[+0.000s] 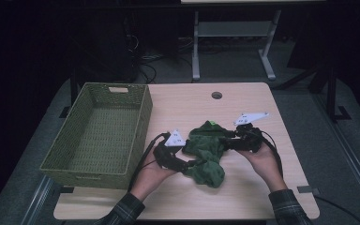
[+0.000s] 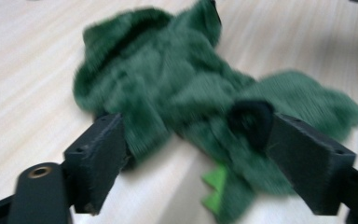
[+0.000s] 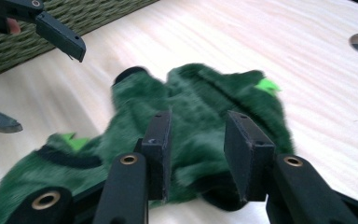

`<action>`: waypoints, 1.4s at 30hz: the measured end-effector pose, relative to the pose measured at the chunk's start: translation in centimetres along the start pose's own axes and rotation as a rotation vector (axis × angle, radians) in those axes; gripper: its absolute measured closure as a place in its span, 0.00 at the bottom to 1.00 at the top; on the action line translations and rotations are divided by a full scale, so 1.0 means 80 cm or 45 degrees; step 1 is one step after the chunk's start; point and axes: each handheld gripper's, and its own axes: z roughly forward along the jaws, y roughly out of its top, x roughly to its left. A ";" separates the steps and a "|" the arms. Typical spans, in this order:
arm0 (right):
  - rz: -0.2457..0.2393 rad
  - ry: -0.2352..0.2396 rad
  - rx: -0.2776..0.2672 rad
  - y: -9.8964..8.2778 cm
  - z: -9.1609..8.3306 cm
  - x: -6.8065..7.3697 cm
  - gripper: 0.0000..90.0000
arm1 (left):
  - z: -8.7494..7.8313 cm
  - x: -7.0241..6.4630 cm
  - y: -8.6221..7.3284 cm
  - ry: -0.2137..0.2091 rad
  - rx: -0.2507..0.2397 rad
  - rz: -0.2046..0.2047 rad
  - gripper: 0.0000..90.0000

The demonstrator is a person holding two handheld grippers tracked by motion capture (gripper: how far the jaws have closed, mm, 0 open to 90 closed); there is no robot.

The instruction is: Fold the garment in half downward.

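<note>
1. Green plush garment (image 1: 207,152) lies crumpled mid-table, a bit near of centre, just right of the basket (image 1: 101,133). Fuzzy fleece w/ black cuffs and lime bits (spikes or a tag, can't tell which).
2. Handling, judged: light, floppy, no stiffness. It'll sag and trail from any single grip; not fragile, pile gives decent friction so slip unlikely.
3. Where to grab: a thick bunched fold or a black cuff (image 2: 251,117) (denser edge), not a thin single layer. Two pinch pts well apart would keep it from dragging.
4. Left gripper (image 1: 194,163) at the garment's near-left edge: jaws wide, cloth lies between them, but pads don't look pressed on it. Blurred, so no firm hold as far as I can see.
5. Right gripper (image 1: 215,141) at the far-right side: jaws part-open, astride a fold; fabric sits in the gap, pads not clamping it.
6. Basket wall is touching nothing; table (image 1: 243,197) bare around the garment.
</note>
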 end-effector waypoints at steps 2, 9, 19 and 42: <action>0.027 -0.004 0.008 0.002 0.003 -0.008 0.67 | 0.006 0.007 0.008 0.013 0.004 0.005 0.25; 0.082 -0.049 0.029 -0.001 0.016 -0.040 0.67 | 0.031 0.040 0.028 0.049 0.009 -0.016 0.38; 0.180 -0.087 0.072 -0.021 0.044 -0.080 0.67 | 0.077 0.086 0.029 0.109 0.136 -0.063 0.51; 0.180 -0.069 0.184 -0.030 0.088 -0.081 0.81 | 0.124 0.110 0.023 0.049 0.228 -0.078 0.69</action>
